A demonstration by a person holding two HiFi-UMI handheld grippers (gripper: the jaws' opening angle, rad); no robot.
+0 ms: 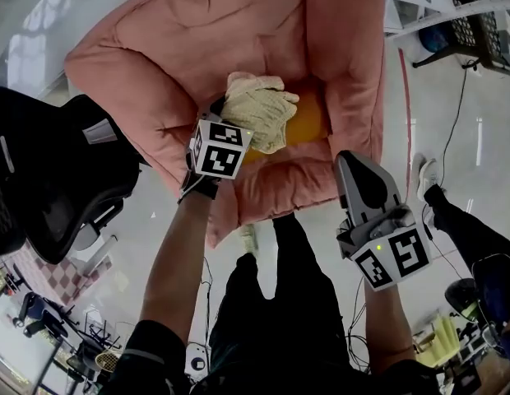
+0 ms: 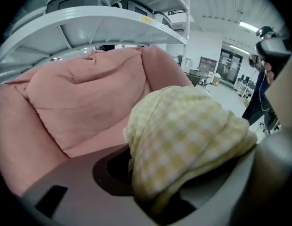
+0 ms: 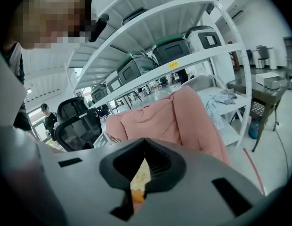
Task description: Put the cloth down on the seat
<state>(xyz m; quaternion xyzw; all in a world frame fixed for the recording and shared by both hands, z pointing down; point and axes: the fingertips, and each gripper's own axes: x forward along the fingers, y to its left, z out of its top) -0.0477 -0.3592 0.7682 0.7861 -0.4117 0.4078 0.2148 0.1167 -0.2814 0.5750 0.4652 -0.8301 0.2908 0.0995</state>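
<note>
A yellow checked cloth (image 1: pixel 255 105) lies bunched on the orange cushion (image 1: pixel 311 118) in the pink padded seat (image 1: pixel 238 23). My left gripper (image 1: pixel 233 115) reaches in from the seat's front left edge, its tips under the cloth's near side. In the left gripper view the cloth (image 2: pixel 188 135) fills the space between the jaws, with a dark gap showing beside it at the left jaw, so the pads do not seem to press it. My right gripper (image 1: pixel 351 161) hovers over the seat's front right edge, jaws shut with nothing in them (image 3: pixel 139 182).
A black office chair (image 1: pixel 49 179) stands close to the seat's left. White shelving (image 2: pixel 113 18) with bins rises behind the seat. Another person's leg and shoe (image 1: pixel 440 196) are on the floor at right, near a cable (image 1: pixel 456 105).
</note>
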